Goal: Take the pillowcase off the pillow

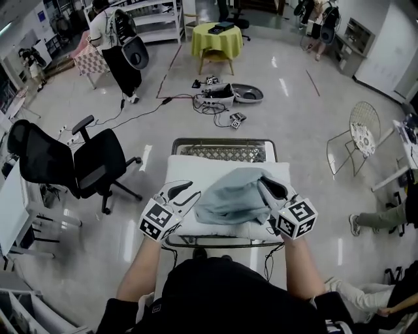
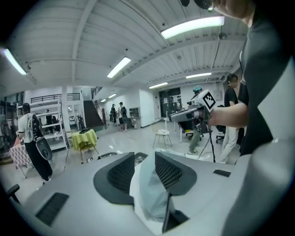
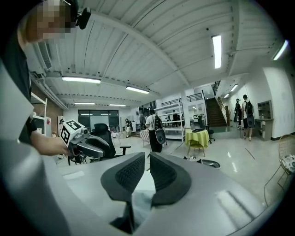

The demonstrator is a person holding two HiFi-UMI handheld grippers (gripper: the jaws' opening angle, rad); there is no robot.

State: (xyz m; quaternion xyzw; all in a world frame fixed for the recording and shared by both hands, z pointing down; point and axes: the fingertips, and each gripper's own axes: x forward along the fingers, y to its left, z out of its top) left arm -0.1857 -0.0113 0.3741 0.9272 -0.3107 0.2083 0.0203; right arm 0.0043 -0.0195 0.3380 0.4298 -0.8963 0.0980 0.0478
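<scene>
Grid-textured right gripper (image 3: 146, 161) jaws pinch rumpled pale-blue pillowcase (image 1: 232, 196) above white pillow (image 1: 196, 171).

an open lab hall: office chair (image 1: 98, 163), shelving (image 1: 153, 19), floor cables (image 1: 140, 112), strip lights (image 2: 191, 27).

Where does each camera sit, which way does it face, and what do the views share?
Head view: on the person's head, facing steeply down at pillow and pillowcase; forearms, torso, left gripper, right gripper show.
Left gripper view: on the left gripper, along its fingers, pillowcase between them; the right hand shows.
Right gripper view: on the right gripper, along its fingers, across the room; the left hand shows.
Shared: the yellow table appears in all three; each gripper view sees the other gripper.
</scene>
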